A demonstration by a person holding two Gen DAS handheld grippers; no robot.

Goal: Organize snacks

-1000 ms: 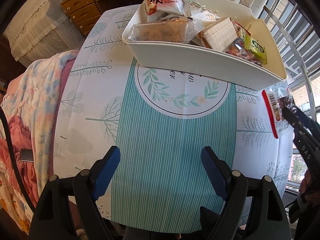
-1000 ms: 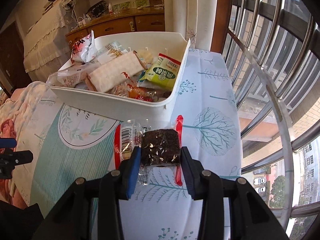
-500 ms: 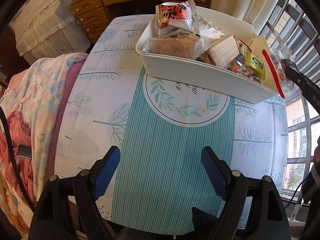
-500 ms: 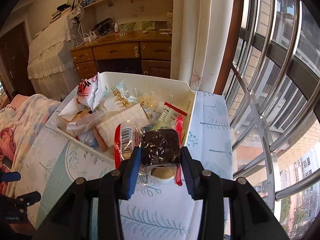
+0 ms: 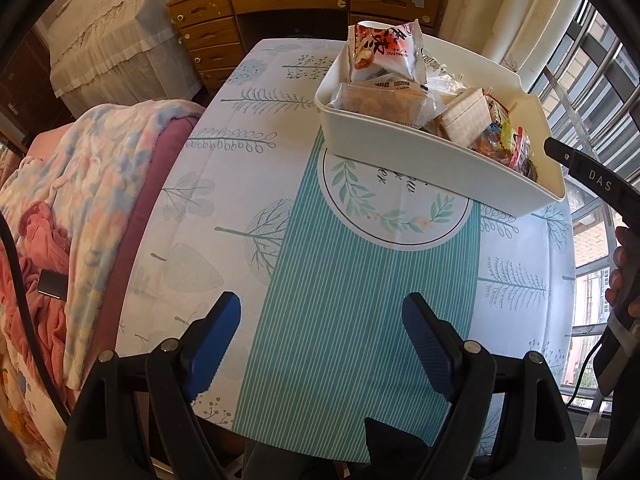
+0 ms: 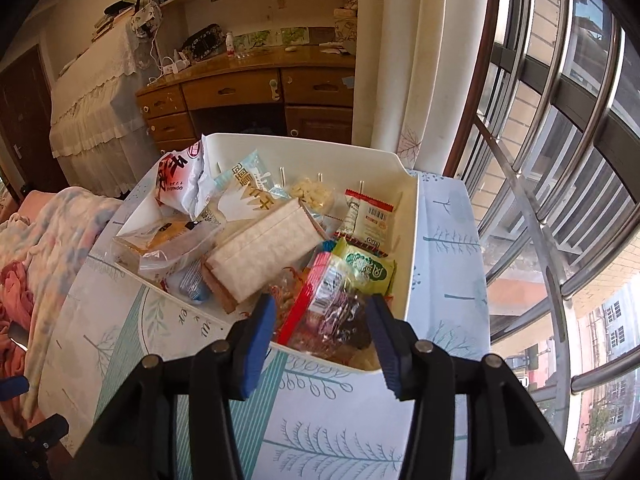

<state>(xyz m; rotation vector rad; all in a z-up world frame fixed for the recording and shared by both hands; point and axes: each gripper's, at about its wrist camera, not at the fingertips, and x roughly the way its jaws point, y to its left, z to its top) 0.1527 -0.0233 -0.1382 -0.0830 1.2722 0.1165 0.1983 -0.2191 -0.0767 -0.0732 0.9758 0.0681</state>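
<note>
**Dropping a wrapped brownie into the bin**

Right gripper [image 6: 322,326] spread wide, released; brownie packet [image 6: 334,312] lying in near right corner of white bin [image 6: 412,240]. Light, crinkly, slippery film; best pinched across the firm cake. Left gripper [image 5: 322,334] agape, empty, above tablecloth [image 5: 344,280].

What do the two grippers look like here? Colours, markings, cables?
Both grippers, left gripper and right gripper, share one design: black angular plastic linkage arms with silver pivot screws, tipped by blue textured fingers. From the left camera, the right unit's black body bears white "DAS" lettering, and a thin black cable hangs below it.
</note>
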